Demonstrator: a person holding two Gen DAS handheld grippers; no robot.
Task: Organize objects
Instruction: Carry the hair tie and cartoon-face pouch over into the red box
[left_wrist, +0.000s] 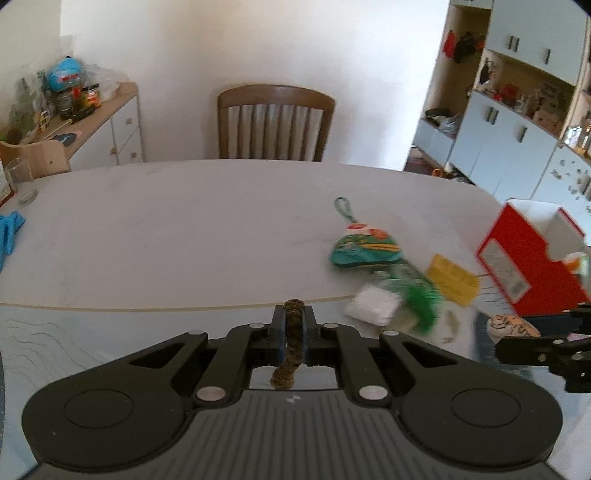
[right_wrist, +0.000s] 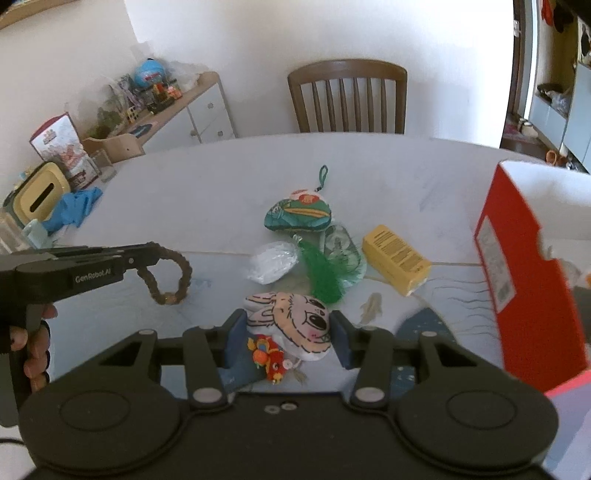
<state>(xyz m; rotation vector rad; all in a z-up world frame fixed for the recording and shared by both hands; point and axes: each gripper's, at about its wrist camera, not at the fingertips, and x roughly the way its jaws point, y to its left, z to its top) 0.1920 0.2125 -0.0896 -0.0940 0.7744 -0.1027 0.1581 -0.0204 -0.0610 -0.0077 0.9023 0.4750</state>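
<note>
Room: white walls are standing behind a wooden chair, with a cluttered sideboard off to one side and shelving to the other.
Table: a pale tabletop is stretching ahead of me, bearing the scattered things.
Left gripper: I am pinching a brown bead bracelet between my pressed-together pads; in the right wrist view the bracelet is hanging as a loop off the fingertips, clear of the table.
Right gripper: I am clamping a flat rabbit charm between the pads, with a small red ornament dangling under it.
Hand: fingers are wrapping the left gripper's handle.
Pile: a teal pouch with a loop is lying mid-table; a white packet, a green tassel and a clear wrapper are lying just beside it, nearer me.
Yellow box: it is lying flat, between the pile and the red box.
Red box: it is standing open-topped at the right edge of the table, near my right gripper.
Gloves: blue gloves are lying at the far left, beside a yellow-topped container.
</note>
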